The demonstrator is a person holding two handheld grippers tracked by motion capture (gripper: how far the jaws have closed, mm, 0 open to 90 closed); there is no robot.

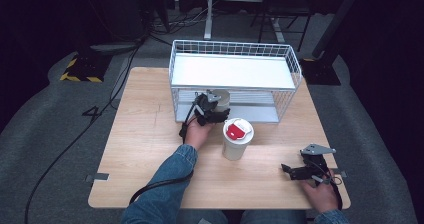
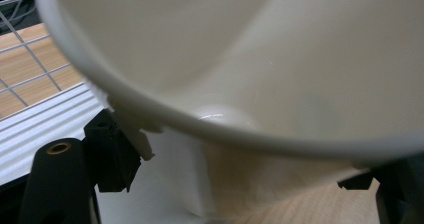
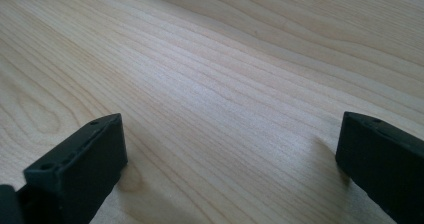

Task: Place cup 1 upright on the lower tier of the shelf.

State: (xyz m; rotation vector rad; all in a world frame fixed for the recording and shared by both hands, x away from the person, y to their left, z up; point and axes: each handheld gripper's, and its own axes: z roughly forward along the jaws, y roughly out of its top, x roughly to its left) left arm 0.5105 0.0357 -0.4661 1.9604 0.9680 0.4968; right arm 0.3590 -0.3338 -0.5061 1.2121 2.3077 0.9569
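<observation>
A cream cup (image 1: 222,98) sits at the front opening of the white wire rack's (image 1: 235,46) lower shelf, with my left gripper (image 1: 214,107) shut on it. Close up in the left gripper view, the cup (image 2: 260,59) is tilted toward the camera, and the left gripper (image 2: 245,171) has its black jaws on either side of the cup. A white cup with a red lid (image 1: 237,138) stands upright on the wooden table (image 1: 145,134), just right of my left hand. My right gripper (image 1: 287,169) rests low at the table's front right, open, with only bare wood between the jaws (image 3: 230,154).
The rack has a white top shelf and a slatted lower shelf (image 2: 45,129), and it stands at the back middle of the table. Cables trail over the grey floor (image 1: 60,134) on the left. Desk legs and dark equipment stand behind the rack.
</observation>
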